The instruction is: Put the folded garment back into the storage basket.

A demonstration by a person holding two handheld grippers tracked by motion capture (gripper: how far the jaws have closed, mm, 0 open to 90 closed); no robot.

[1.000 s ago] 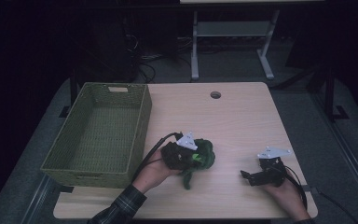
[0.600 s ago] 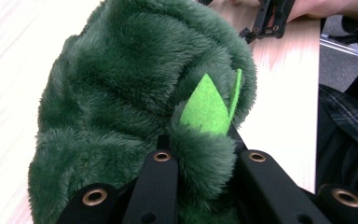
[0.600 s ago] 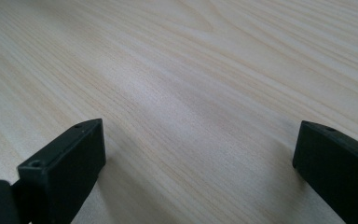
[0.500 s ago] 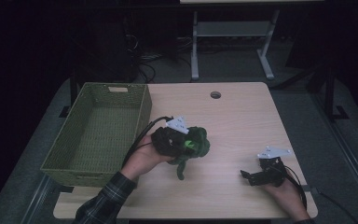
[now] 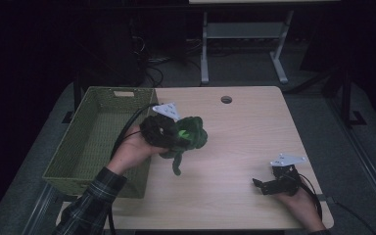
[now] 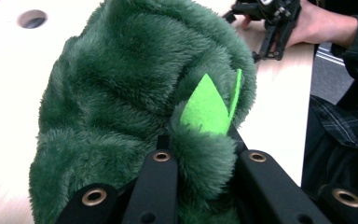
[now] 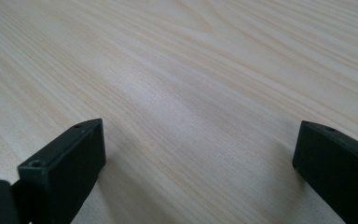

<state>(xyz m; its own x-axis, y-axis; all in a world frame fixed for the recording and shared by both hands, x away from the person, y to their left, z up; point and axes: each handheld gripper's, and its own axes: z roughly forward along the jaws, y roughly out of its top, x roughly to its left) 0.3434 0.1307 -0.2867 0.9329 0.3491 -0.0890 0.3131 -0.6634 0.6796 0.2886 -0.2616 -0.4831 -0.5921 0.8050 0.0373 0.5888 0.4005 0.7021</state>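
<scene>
Above the surface point(image 5: 254, 142), just right of the woven basket point(image 5: 85, 147), the left tool point(image 5: 169, 132) holds a green plush toy point(image 5: 188, 134) aloft, jaws clamped on a fold of fur beside a bright felt leaf point(image 6: 207, 109). Judged soft, light and compressible; a deep pinch of pile should hold, one limb dangling. Left forearm angled up from the near edge. Right tool point(image 5: 267, 186) rests low on the surface, jaws wide apart, nothing between them.

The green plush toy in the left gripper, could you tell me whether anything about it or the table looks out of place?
Nothing stands out. The green plush toy is clamped in the left gripper, beside the basket; one limb dangles. The right gripper rests open on the table.
</scene>
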